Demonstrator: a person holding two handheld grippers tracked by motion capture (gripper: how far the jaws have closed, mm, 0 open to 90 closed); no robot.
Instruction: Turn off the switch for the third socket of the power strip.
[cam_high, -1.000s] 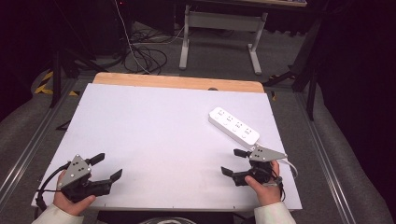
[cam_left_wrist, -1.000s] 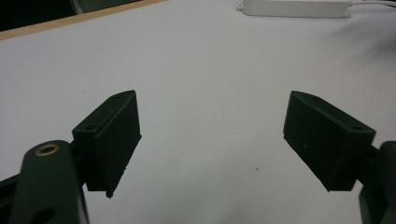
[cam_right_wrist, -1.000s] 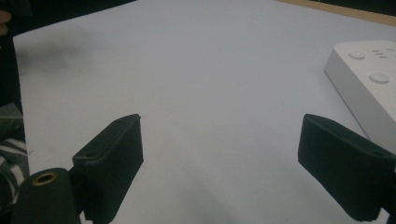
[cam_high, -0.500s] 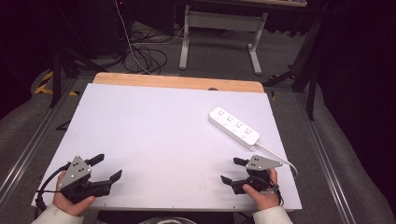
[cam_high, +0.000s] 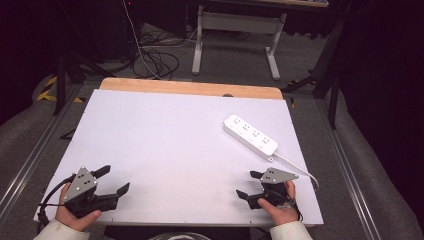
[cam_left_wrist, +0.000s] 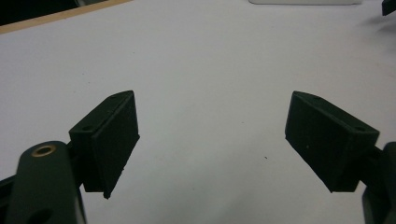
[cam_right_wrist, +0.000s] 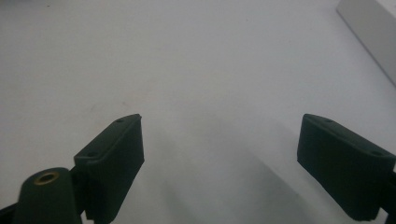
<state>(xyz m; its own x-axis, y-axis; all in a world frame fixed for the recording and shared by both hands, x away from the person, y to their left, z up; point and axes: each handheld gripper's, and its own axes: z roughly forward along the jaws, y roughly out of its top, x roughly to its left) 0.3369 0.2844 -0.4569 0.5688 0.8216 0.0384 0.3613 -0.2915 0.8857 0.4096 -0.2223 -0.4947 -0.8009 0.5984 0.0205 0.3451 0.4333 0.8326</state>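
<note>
Right gripper (cam_high: 249, 184) drew back from power strip (cam_high: 250, 137).

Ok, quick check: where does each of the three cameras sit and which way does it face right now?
High view: above the person's side, looking forward and down on the white table; shows both hands, left gripper, right gripper and the power strip.
Left gripper view: rides the left gripper, looking across the table between its open jaws; the power strip's edge lies at the top.
Right gripper view: rides the right gripper, jaws open, facing bare table; the power strip is at upper right.
Shared: all three see the power strip.
</note>
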